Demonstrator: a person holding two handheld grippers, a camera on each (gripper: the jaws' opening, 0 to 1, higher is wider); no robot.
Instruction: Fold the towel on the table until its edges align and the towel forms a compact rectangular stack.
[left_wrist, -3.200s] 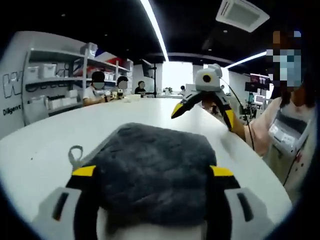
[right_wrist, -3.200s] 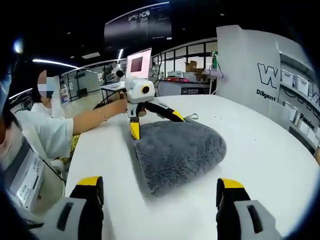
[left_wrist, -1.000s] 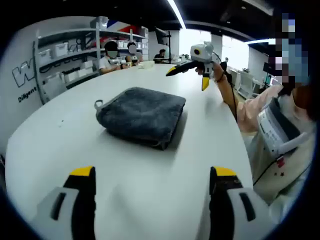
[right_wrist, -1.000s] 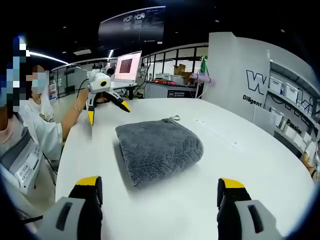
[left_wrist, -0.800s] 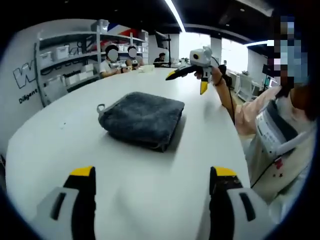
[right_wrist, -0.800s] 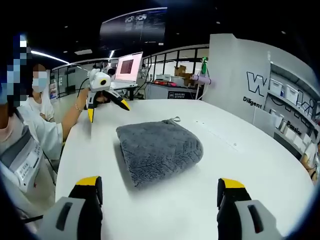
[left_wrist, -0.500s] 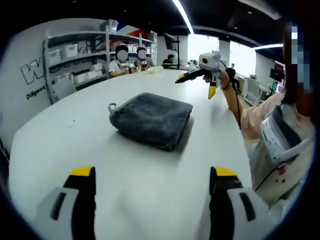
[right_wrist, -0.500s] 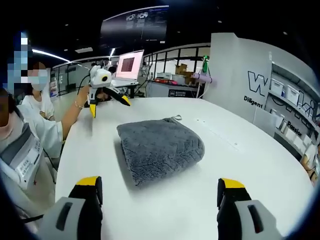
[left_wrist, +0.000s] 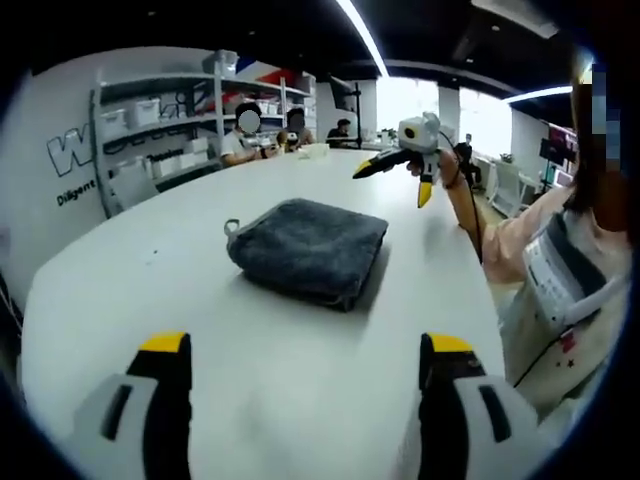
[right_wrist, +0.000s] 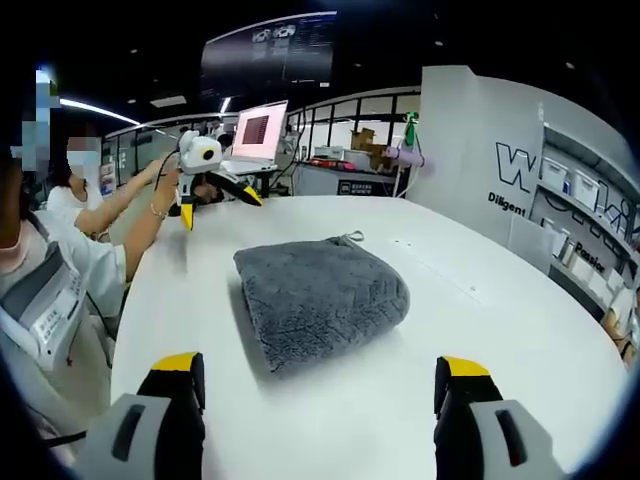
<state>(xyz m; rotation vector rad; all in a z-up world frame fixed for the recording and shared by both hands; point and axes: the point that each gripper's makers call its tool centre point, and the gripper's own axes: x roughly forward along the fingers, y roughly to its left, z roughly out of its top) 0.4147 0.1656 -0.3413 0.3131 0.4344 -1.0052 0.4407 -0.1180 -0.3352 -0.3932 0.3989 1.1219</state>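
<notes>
The grey towel (left_wrist: 308, 248) lies folded into a compact rectangle on the white worktop (left_wrist: 150, 290), loop at 9 o'clock. Left gripper (left_wrist: 298, 345) and right gripper (right_wrist: 322, 365) fingers are spread wide, holding nothing.

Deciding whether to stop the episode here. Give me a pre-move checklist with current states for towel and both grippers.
1. Towel folded into a compact stack: ok, it lies as a thick grey rectangle on the table.
2. Edges aligned: mostly ok in the left gripper view; the far corner in the right gripper view looks rounded, so cannot tell fully.
3. Hanging loop tucked in: not ok, it sticks out at one corner.
4. Left gripper clear of the towel: ok, jaws open, nothing between them.
5. Right gripper clear of the towel: ok, jaws open, short of the towel.
6. Towel fully in view: ok in both views.
</notes>
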